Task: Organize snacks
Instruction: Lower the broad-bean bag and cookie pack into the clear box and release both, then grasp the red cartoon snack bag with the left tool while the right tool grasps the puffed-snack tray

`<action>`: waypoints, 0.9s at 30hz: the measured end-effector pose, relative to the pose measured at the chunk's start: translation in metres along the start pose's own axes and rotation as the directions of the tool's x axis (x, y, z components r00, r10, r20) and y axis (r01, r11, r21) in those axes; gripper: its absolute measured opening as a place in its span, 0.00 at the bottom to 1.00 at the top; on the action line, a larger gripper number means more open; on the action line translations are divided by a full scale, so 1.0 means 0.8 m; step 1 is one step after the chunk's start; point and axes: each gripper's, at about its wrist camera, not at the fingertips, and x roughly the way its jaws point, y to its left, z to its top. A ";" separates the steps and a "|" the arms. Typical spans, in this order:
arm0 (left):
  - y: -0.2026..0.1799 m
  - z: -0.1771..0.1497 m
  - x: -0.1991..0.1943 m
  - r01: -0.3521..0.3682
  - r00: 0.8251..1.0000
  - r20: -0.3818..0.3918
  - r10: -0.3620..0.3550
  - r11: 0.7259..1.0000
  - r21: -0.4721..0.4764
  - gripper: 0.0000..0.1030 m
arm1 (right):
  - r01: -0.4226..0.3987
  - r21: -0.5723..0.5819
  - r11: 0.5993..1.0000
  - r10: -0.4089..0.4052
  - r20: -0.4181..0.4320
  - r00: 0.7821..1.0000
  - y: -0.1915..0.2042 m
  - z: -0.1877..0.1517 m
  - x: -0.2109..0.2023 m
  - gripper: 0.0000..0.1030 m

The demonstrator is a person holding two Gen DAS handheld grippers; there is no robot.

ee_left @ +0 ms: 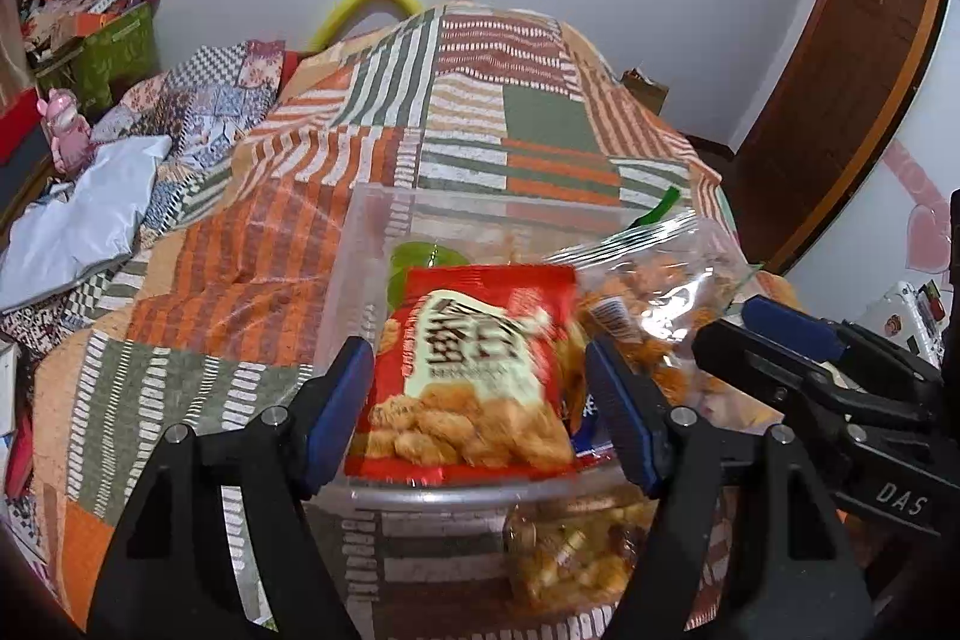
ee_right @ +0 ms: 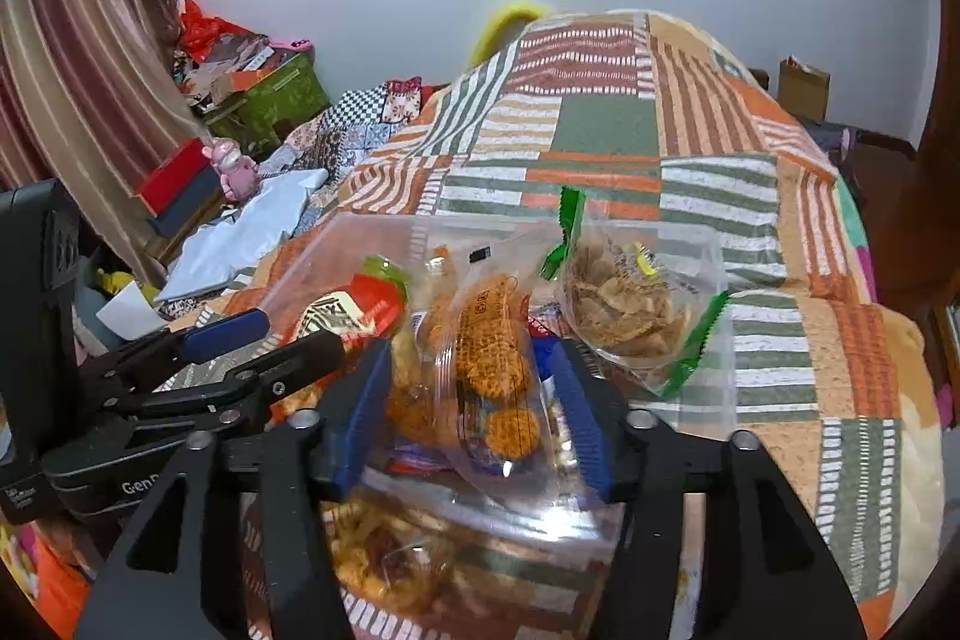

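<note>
1. Starting big: the clear bin [ee_left: 384,214] sits on the striped quilt [ee_left: 252,244], near both cameras. I'd guess it's stiff plastic, light, with slick walls, so grab it by the rim if it needs shifting. Snacks are already piled inside.

2. Next, the clear bag of flat chips [ee_right: 630,304] with green edges, leaning at the bin's far right corner. Looks light, crinkly and crushable; pinch the sealed green edge, not the middle.

3. Clear bag of orange cookies [ee_right: 486,370], near middle of the bin. Slippery film, brittle contents I'd say. Take it by the loose film at the top.

4. Red pack [ee_left: 474,370], left side of the bin, standing tilted on the pile. Puffy and light, probably air-filled, so it'll squish and slide; a side-seam grip seems safest.

5. Left gripper [ee_left: 480,412]: about half open, pads either side of the red pack. Can't tell if they actually touch it; there seems to be a sliver of gap on each side.

6. Right gripper [ee_right: 474,418]: part open, jaws straddling the cookie bag, pads not visibly pressing, so it looks let go.
</note>
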 end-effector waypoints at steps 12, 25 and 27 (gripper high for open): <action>0.007 -0.022 -0.072 -0.048 0.998 0.046 0.047 0.999 0.016 0.70 | -0.003 -0.014 1.000 0.004 0.051 0.999 0.008 -0.010 -0.055 0.62; 0.041 -0.071 -0.122 -0.119 0.993 0.027 0.119 0.993 0.001 0.70 | -0.022 -0.020 1.000 0.022 0.020 1.000 0.028 -0.050 -0.074 0.65; 0.049 -0.080 -0.126 -0.133 0.991 0.017 0.133 0.991 -0.004 0.71 | -0.023 -0.022 1.000 0.023 0.008 1.000 0.029 -0.057 -0.073 0.66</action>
